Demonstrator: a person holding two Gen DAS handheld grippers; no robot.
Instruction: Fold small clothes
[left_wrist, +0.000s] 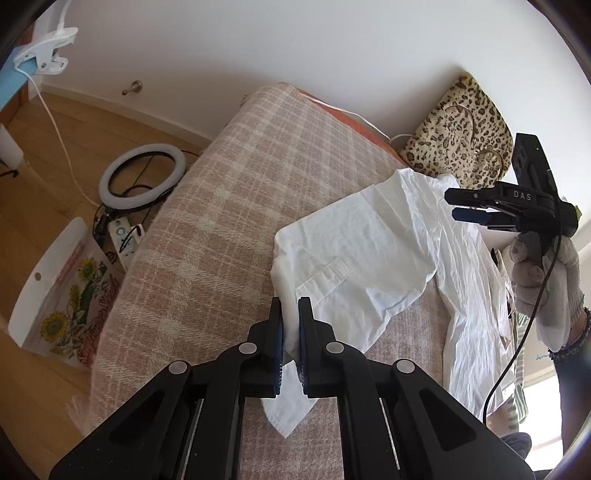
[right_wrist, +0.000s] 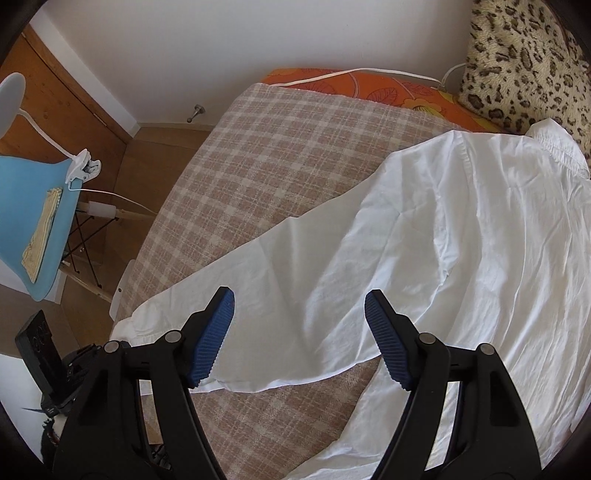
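A white shirt lies crumpled on the plaid blanket of a bed. My left gripper is shut on the shirt's sleeve cuff and holds it up off the blanket. In the right wrist view the shirt spreads from the centre to the right, with its sleeve stretched toward the lower left. My right gripper is open and empty, hovering just above the sleeve. It also shows in the left wrist view, held by a gloved hand above the shirt's collar end.
A leopard-print cushion and an orange floral sheet lie at the bed's head by the wall. On the floor left of the bed are a ring light, a sunflower bag and a blue chair.
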